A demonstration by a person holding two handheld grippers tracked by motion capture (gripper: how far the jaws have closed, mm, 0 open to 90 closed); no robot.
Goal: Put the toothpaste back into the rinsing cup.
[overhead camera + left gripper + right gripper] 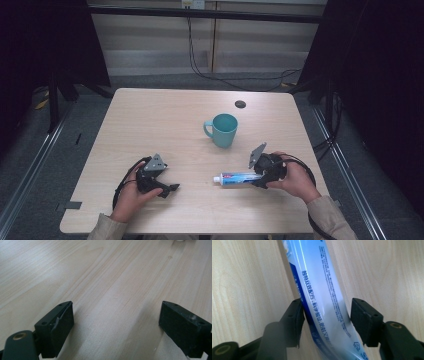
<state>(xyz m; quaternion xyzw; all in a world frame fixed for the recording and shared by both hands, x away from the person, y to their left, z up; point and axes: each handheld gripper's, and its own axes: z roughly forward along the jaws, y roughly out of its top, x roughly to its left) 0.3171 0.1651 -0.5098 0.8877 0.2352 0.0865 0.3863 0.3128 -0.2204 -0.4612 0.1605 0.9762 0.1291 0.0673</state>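
While the tube (239, 178) lies flat on the surface (165, 120) near its front edge, cap end pointing left, the right claw (325, 315) clamps its rear portion, both pads pressing the tube's sides. A teal cup (222, 129) stands upright behind the tube, well apart. The left claw (116, 325) rests on bare surface, jaws wide apart, gripping nothing.

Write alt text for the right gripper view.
The right gripper has its two black jaws closed against the sides of a blue-and-white toothpaste tube. The tube runs up the picture, lying on a pale wooden table.
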